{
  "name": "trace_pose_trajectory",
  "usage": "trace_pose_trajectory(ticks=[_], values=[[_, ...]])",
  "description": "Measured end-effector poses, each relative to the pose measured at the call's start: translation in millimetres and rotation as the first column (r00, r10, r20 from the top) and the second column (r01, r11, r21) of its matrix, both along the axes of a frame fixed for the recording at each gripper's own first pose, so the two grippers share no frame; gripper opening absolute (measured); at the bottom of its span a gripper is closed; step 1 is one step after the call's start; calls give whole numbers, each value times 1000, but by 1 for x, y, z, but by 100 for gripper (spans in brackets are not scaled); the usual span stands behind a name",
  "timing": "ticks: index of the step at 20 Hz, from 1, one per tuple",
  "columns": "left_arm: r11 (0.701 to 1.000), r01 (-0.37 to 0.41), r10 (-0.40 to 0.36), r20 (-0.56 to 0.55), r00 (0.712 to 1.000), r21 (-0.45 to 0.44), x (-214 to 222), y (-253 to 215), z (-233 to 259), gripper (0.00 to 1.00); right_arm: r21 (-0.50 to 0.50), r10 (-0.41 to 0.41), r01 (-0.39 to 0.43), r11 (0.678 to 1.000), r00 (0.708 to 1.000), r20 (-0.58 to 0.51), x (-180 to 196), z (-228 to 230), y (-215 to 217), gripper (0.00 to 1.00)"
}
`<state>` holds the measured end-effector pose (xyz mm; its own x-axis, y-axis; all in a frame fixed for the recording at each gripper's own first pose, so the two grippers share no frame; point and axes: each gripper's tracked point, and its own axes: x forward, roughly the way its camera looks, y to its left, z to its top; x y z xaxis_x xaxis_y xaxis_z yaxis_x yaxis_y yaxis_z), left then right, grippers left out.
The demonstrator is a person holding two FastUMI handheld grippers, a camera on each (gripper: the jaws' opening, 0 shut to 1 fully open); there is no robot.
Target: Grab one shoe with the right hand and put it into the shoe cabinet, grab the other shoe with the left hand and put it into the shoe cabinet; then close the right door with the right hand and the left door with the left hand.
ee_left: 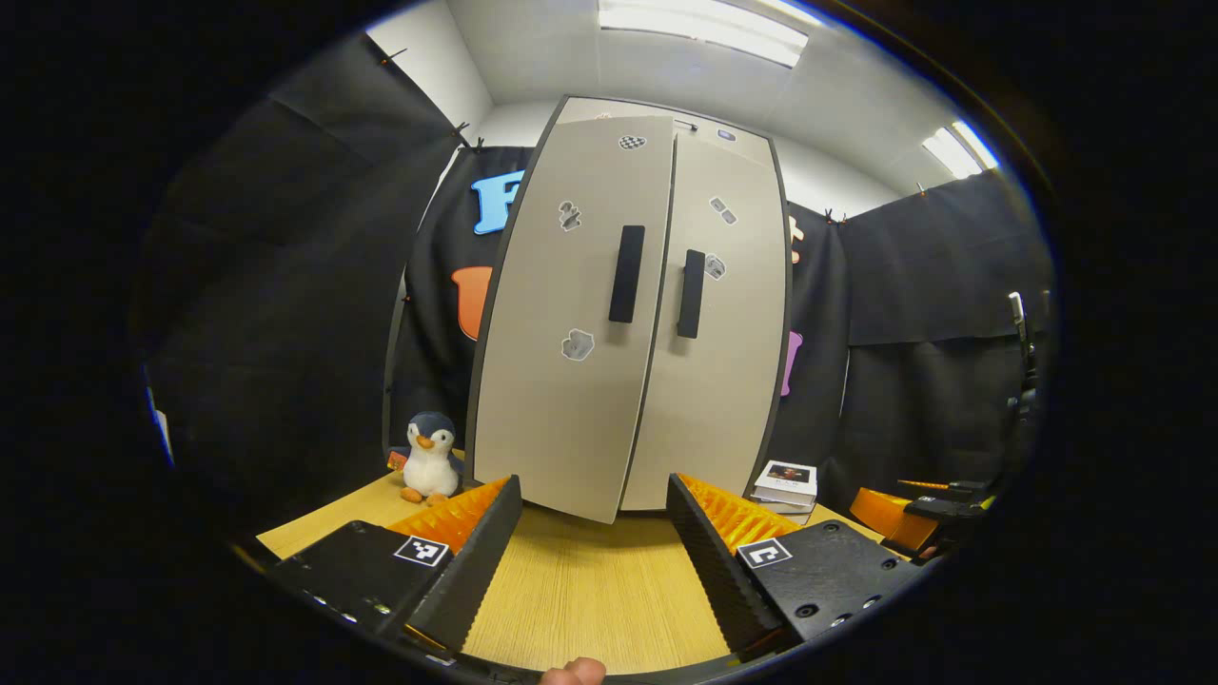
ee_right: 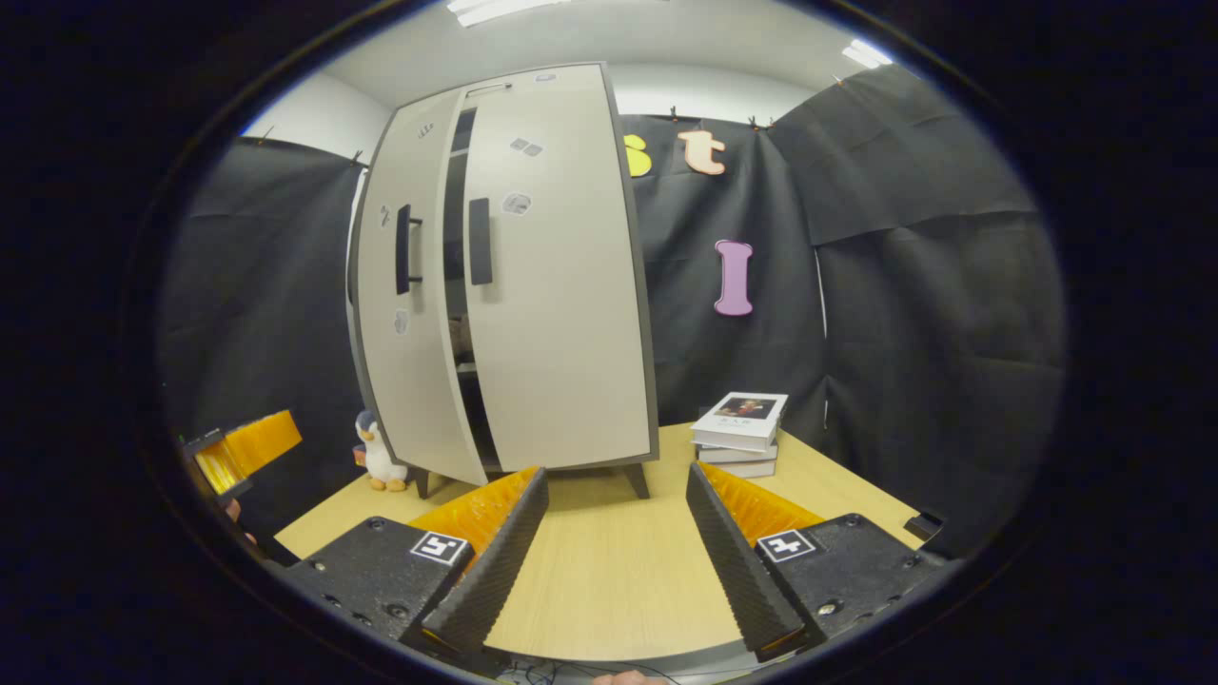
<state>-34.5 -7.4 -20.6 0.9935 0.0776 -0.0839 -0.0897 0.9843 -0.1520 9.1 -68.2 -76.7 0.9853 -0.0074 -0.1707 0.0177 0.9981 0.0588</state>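
In the left gripper view, your left gripper (ee_left: 595,533) hangs with fingers released, holding nothing, over the counter (ee_left: 580,590); the shoe cabinet (ee_left: 633,314) stands at twelve o'clock, its two doors nearly shut, one penguin toy (ee_left: 428,459) at nine. In the right gripper view, your right gripper (ee_right: 617,533) is likewise released; a gap remains between the doors at eleven o'clock, two books (ee_right: 740,433) at one. I judge door-closing is in hand: push the left door (ee_right: 404,285) flush.
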Motion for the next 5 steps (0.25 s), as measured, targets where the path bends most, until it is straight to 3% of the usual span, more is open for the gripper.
trace_pose_trajectory(ticks=[5], values=[[1000,16,-16,-18,1000,-21,1,-5,-4,94,-13,-6,6,1000,1000,-1,1,-3,-3,96]])
